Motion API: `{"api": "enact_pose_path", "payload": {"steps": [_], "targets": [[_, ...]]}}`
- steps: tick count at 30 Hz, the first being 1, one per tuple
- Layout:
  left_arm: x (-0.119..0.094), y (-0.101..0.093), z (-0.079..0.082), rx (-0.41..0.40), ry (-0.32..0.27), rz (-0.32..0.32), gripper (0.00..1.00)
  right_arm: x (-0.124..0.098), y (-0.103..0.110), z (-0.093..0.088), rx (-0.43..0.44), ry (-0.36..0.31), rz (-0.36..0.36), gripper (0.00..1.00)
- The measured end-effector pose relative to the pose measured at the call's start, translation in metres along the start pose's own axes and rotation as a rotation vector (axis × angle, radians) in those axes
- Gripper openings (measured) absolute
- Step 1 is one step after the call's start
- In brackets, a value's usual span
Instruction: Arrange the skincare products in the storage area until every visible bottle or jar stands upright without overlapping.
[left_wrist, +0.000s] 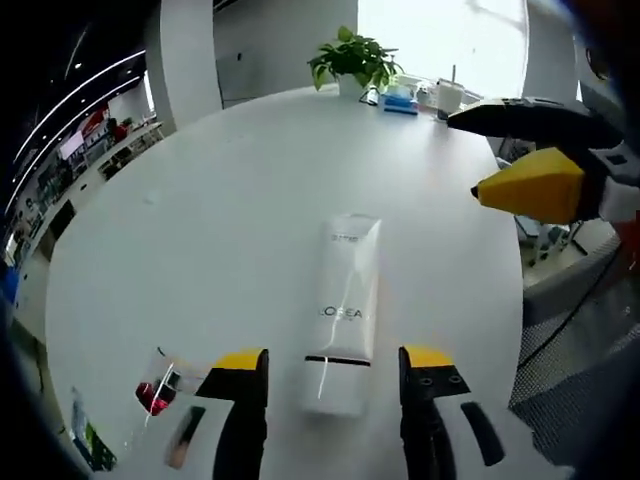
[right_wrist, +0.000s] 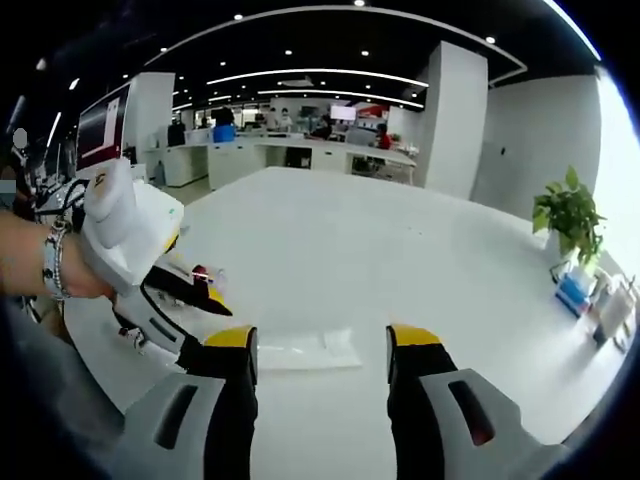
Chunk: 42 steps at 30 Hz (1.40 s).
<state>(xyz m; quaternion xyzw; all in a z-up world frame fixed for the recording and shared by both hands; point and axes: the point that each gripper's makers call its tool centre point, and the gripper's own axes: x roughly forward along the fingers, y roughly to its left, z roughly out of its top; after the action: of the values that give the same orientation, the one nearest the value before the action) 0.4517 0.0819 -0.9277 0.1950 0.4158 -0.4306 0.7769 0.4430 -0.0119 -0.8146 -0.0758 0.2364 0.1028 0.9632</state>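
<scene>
The left gripper has its yellow-tipped jaws spread wide and grips nothing; in the left gripper view the jaws stand either side of the near end of a white L'Oreal tube, apart from it. The tube lies flat on the white round table, cap end toward the camera. Near the lower left table edge sits a small clear container with red contents; what it is cannot be made out. The right gripper is likewise wide open and empty. In the right gripper view the tube lies crosswise just beyond its jaw tips, and the left gripper, held in a person's hand wearing a wrist bracelet, enters from the left. The right gripper appears at the upper right of the left gripper view, raised above the table. A potted plant and small items stand at the far table edge by a bright window. The room is an open office with white desks, white columns and ceiling light strips.
</scene>
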Motion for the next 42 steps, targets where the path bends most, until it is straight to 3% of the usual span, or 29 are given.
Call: {"api": "enact_pose_path", "payload": {"steps": [5,9,11,12,13,18,35,42], "targets": [[0.014,-0.007,-0.016,0.039,0.078,0.002,0.51,0.001,-0.001,-0.002,-0.011,0.012,-0.006,0.49],[0.013,-0.008,-0.012,0.028,0.063,0.010,0.46,0.001,-0.001,-0.003,-0.019,0.016,-0.010,0.49],[0.012,-0.008,-0.013,0.024,0.061,0.016,0.33,0.002,-0.001,-0.004,-0.022,0.020,-0.010,0.49],[0.012,-0.015,-0.011,-0.030,0.050,-0.001,0.30,0.002,-0.001,-0.004,-0.021,0.021,-0.010,0.49],[0.007,-0.006,-0.011,-0.020,0.056,0.042,0.30,0.002,-0.001,-0.004,-0.019,0.023,-0.010,0.49],[0.003,-0.008,-0.015,-0.036,0.060,0.043,0.29,0.003,-0.003,-0.007,-0.006,0.035,-0.011,0.48],[-0.022,-0.033,-0.058,-0.035,0.025,0.075,0.29,0.010,0.016,-0.024,-0.009,0.111,0.067,0.47],[-0.037,-0.050,-0.067,-0.019,0.036,0.041,0.29,0.012,0.027,-0.033,-0.028,0.149,0.109,0.46]]}}
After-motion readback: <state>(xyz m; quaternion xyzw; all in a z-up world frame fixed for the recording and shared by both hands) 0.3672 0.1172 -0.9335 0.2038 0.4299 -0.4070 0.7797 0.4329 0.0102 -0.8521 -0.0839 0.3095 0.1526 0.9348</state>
